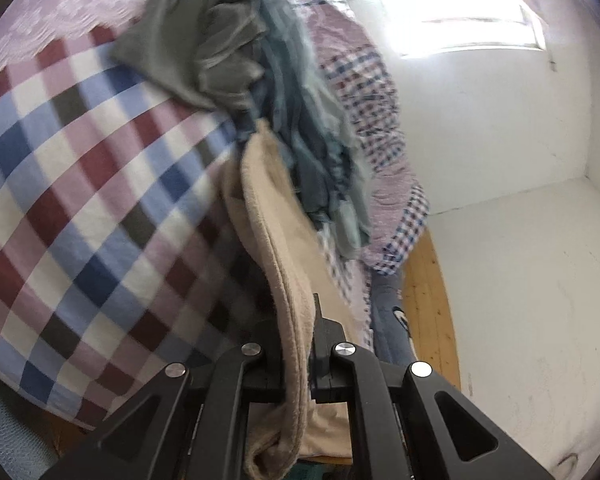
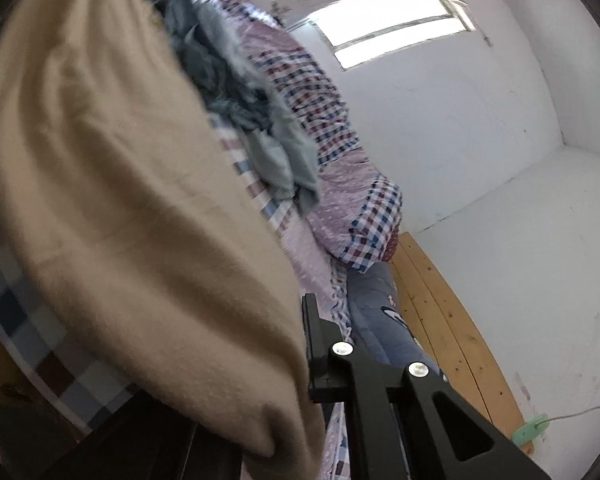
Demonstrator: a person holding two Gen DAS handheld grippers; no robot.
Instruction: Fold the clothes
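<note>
A beige fleece garment [image 1: 276,248] hangs in a fold from my left gripper [image 1: 300,344], whose jaws are shut on its edge. The same beige garment [image 2: 132,208] fills the left half of the right wrist view, draped over my right gripper [image 2: 304,344]. Only the right finger [image 2: 320,344] shows there; the cloth hides the left one, and the jaws look shut on the fabric. Behind lies a pile of clothes on the bed: a grey garment [image 1: 204,48] and blue-green ones [image 1: 316,148].
The bed carries a large checked cover [image 1: 80,184] and a rolled pink and checked quilt [image 2: 360,208]. A wooden bed frame edge [image 2: 452,332] runs along white walls [image 2: 500,160]. A green plug with a cable [image 2: 532,430] lies low on the right. A bright window [image 2: 380,16] is up high.
</note>
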